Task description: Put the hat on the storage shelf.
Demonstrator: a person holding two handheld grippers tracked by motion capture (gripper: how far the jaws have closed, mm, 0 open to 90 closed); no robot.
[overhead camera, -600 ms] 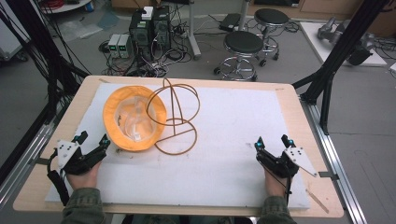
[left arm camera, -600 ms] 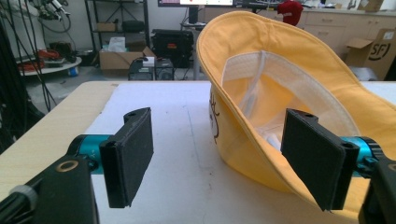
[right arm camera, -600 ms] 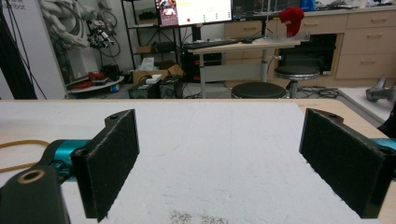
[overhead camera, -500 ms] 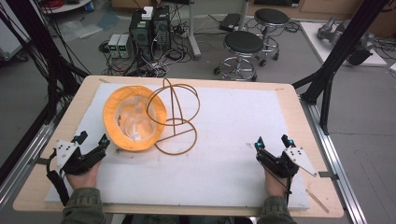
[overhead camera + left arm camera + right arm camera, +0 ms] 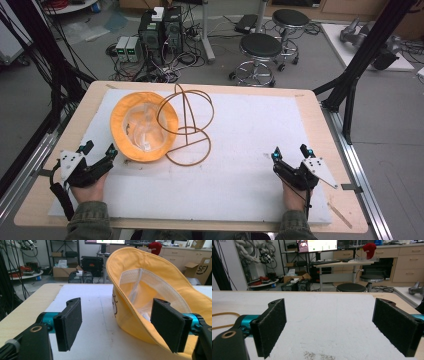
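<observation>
A yellow bucket hat [image 5: 144, 127] lies upside down on the left of the white mat [image 5: 250, 130], its pale lining facing up. A brown wire stand [image 5: 187, 125] of hoops rises beside it and leans over its right rim. My left gripper [image 5: 101, 148] rests at the near left, open, jaws pointing at the hat's near brim. In the left gripper view the hat [image 5: 150, 287] lies just past my open left gripper [image 5: 120, 323], and the right pad [image 5: 168, 325] overlaps its brim. My right gripper [image 5: 290, 151] stands open at the near right, apart from both. Nothing lies between its pads [image 5: 272, 325].
The mat covers most of a wooden table [image 5: 320, 115]. Black frame legs [image 5: 350, 90] stand at the table's right and left. Stools [image 5: 260, 47] and computer boxes [image 5: 160, 25] are on the floor beyond the far edge. A bit of the wire stand [image 5: 224, 314] shows at the right gripper view's left edge.
</observation>
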